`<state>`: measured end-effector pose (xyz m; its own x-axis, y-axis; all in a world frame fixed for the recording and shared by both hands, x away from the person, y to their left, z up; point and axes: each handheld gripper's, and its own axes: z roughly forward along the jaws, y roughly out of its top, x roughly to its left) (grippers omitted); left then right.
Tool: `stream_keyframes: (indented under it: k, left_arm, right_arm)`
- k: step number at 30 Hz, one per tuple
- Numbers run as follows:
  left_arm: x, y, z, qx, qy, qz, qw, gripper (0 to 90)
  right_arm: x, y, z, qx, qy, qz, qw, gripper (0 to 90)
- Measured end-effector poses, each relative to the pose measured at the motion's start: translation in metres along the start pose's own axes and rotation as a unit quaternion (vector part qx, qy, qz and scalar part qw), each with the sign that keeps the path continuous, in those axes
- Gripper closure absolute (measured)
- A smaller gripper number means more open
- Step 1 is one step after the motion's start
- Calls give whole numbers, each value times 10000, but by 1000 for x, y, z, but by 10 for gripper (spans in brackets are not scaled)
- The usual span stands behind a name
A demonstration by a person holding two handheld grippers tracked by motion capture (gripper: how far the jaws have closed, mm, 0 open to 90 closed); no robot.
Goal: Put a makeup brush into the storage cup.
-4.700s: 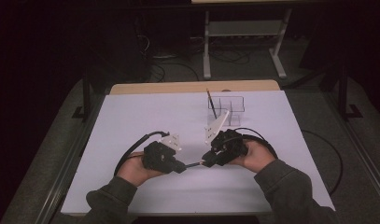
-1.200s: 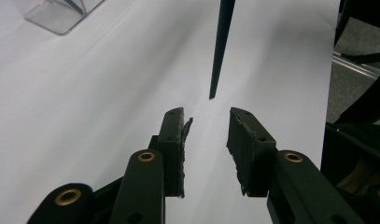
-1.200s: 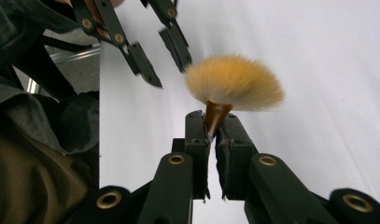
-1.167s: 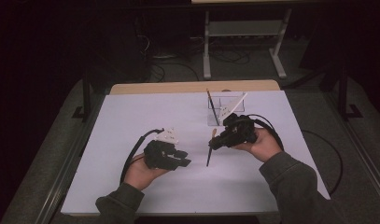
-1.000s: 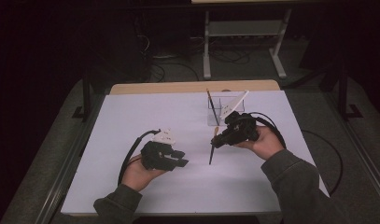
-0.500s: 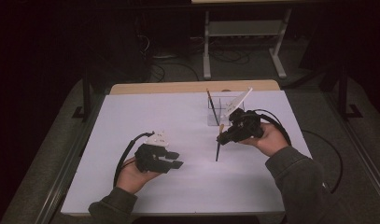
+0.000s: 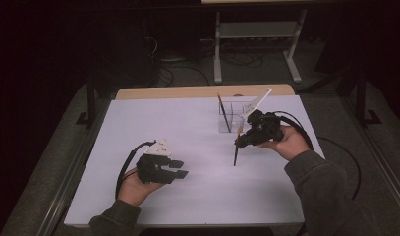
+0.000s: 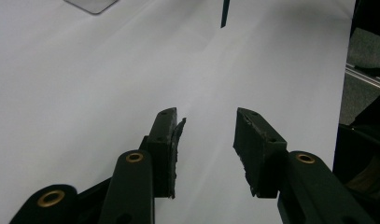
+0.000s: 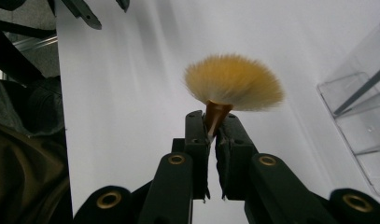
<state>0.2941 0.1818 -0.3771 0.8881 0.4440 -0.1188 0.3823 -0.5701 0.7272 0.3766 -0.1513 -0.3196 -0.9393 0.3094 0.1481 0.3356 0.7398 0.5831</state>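
Observation:
My right gripper is shut on a makeup brush, lifted above the white table right of centre. The brush's tan fan of bristles spreads just past the jaws, and its dark handle hangs down toward the table. Just behind it stands a clear plastic organizer with another dark-handled brush leaning in it. My left gripper hovers low over the table's front left, open, with nothing between its fingers. The held brush's handle tip shows at the top of the left gripper view.
The white tabletop has a wooden strip along its far edge. Metal rails run along both sides. A white shelf frame and cables lie on the dark floor beyond. Each gripper trails a black cable.
The right gripper has carried the brush up and to the right, toward the organizer. The left gripper let go of it, then drew back toward the front left, open.

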Motion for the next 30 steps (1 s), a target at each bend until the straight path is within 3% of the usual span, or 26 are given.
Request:
stream_keyframes:
  k: [17,30]
  left_arm:
    - [2,-17,-6,-25,145,-63,9999,536]
    - [3,-21,-10,-94,194,-110,9997,523]
  right_arm:
    - [-13,-4,-11,91,-167,202,9996,826]
    - [-25,0,-22,96,-298,301,9991,826]
